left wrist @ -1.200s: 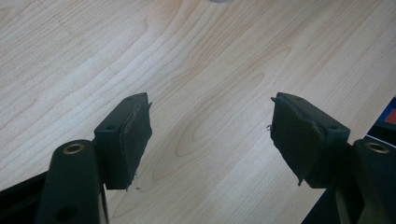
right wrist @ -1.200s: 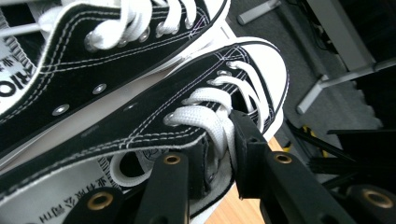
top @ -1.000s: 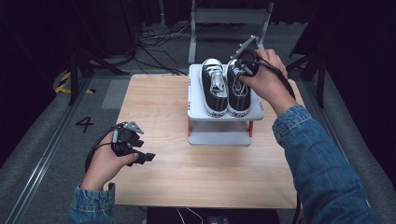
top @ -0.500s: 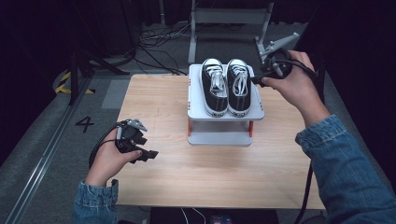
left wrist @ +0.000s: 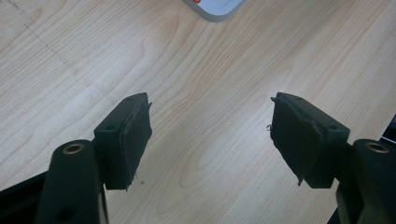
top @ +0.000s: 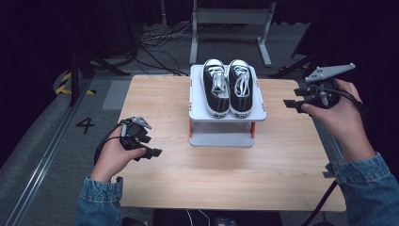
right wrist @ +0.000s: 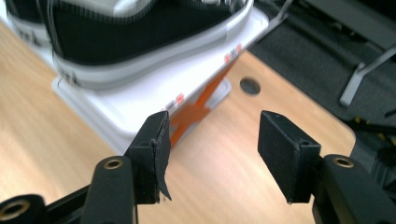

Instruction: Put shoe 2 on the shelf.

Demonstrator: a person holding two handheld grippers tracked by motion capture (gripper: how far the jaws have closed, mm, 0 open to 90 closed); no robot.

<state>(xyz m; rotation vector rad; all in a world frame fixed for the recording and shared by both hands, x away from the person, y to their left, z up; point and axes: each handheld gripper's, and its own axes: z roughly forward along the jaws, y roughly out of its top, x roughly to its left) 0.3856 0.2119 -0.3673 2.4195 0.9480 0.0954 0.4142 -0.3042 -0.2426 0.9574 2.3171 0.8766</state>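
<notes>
A pair of black canvas shoes (top: 227, 92) with white laces and soles stands side by side on top of a small white two-level rack (top: 227, 115) at the back middle of the wooden table (top: 226, 174). My right gripper (top: 292, 98) hovers at the table's right edge, well clear of the rack, pointing left toward it. Its jaws have just been opening and stand open with nothing between them. In the right gripper view (right wrist: 210, 154) the right-hand shoe (right wrist: 140, 32) and the rack (right wrist: 135, 107) lie ahead. My left gripper (top: 150, 153) rests open over the table's front left, empty (left wrist: 210, 135).
The rack has orange uprights (right wrist: 201, 109) and a lower shelf (top: 221, 139). A cable hole (right wrist: 250, 85) sits in the tabletop beyond the rack. A metal stand (top: 230, 19) and cables lie on the floor behind the table. Bare wood spreads in front of the rack.
My right gripper has drawn back from the shoes and swung right, off the rack, to the table's right edge, its jaws wider apart. The left hand has stayed put.
</notes>
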